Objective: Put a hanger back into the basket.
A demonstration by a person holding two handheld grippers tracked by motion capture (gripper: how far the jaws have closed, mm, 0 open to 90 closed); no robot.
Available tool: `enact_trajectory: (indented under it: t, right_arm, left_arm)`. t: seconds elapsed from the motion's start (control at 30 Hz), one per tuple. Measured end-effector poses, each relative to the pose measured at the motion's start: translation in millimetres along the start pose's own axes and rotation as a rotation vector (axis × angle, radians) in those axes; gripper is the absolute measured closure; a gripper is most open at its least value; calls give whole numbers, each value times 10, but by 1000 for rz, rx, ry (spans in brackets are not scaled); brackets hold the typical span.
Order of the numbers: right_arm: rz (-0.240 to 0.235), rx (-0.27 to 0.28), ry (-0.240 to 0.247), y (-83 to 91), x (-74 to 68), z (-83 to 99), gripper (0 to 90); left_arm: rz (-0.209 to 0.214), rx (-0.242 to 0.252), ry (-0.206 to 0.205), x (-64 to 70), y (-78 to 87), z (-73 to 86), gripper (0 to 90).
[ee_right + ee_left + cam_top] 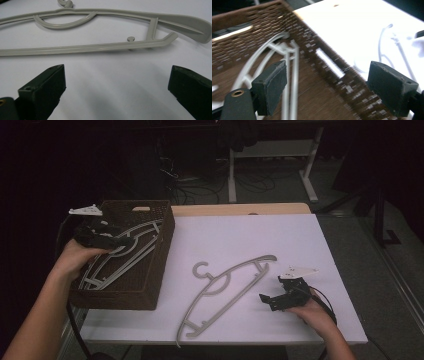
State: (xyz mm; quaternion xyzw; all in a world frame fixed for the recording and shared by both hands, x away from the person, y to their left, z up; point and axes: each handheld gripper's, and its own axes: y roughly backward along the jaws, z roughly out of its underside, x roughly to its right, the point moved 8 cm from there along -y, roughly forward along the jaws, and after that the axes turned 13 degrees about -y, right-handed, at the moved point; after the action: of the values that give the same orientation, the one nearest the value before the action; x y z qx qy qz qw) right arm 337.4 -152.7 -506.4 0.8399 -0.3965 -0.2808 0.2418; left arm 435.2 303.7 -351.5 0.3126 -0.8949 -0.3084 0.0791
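Observation:
A grey plastic hanger (225, 287) lies flat on the white table (280, 237), its hook pointing toward the far side. My right gripper (271, 289) rests just right of the hanger's lower bar, open with nothing between its jaws. In the right gripper view the hanger (100, 46) lies a short way ahead of the open gripper (117, 82). A brown woven basket (160, 265) at the left holds more grey hangers (125, 255). My left gripper (122, 240) hovers over them, open and empty. In the left gripper view, the basket's hangers (289, 75) lie below the open gripper (328, 82).
The basket's woven wall (324, 62) has a handle slot and stands between the left gripper and the table. A wooden strip (240, 209) runs along the table's far edge. Beyond it are desk legs (232, 175) and cables on a dark floor.

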Motion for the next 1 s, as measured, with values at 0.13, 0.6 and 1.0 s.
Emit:
enact_trajectory:
  t: [0.13,0.6,1.0]
  right_arm:
    - [-2,2,-1,5,-4,-2,11]
    - [-5,6,6,17,-10,-8,11]
    - [-6,9,11,8,-6,-26,11]
  left_arm:
    - [49,29,-17,207,-113,-143,138]
    - [146,91,-79,937,-544,-501,83]
    - [193,92,-87,1459,-1036,-493,21]
